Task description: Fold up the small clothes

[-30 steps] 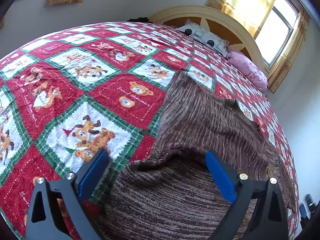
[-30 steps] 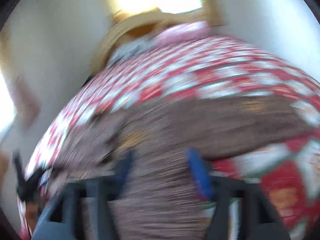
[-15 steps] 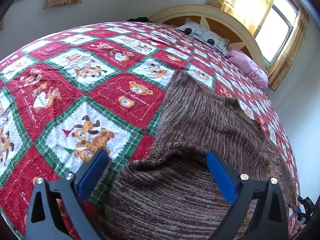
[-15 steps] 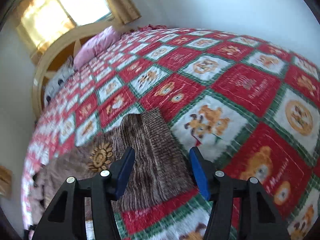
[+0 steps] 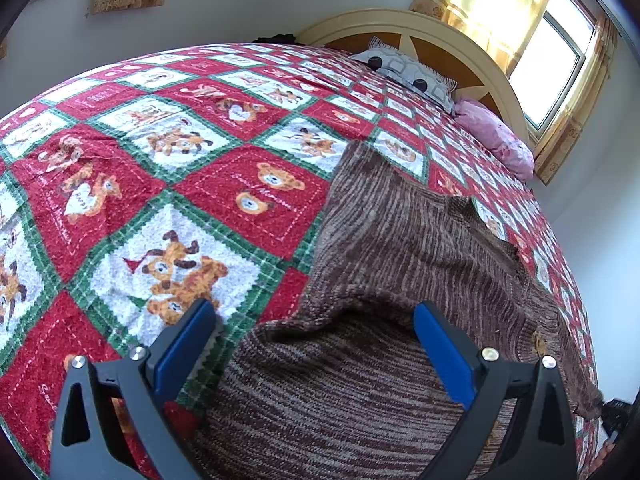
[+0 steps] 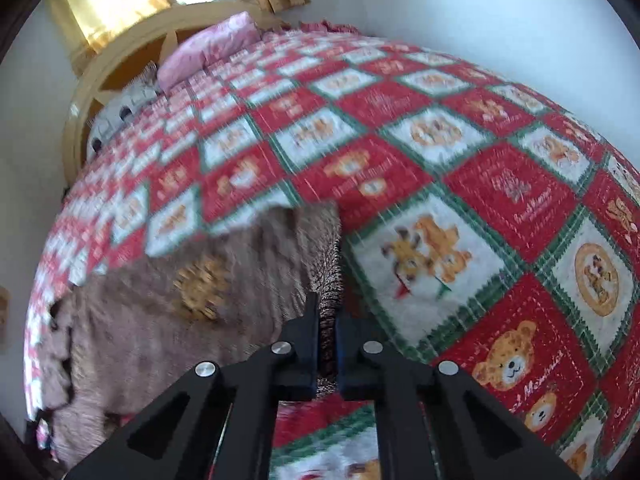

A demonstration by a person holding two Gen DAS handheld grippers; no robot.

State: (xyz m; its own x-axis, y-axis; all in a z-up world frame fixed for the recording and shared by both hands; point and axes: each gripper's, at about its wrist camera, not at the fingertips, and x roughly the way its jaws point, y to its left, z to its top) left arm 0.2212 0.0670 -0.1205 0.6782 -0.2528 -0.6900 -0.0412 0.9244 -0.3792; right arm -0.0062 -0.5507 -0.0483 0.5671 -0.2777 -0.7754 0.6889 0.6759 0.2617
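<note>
A brown striped knit sweater lies spread on a red, green and white Christmas blanket. My left gripper is open just above the sweater's near part, with a raised fold between its blue pads. In the right wrist view the sweater lies to the left, with an orange sunflower patch on it. My right gripper is shut on the sweater's right edge, and a strip of knit shows between the fingers.
The blanket covers the whole bed. A rounded wooden headboard stands at the far end, with a patterned pillow and a pink pillow. Curtained windows are behind it. White walls surround the bed.
My right gripper swung over to the sweater's edge, then closed on it. My left gripper stayed open over the sweater and barely moved.
</note>
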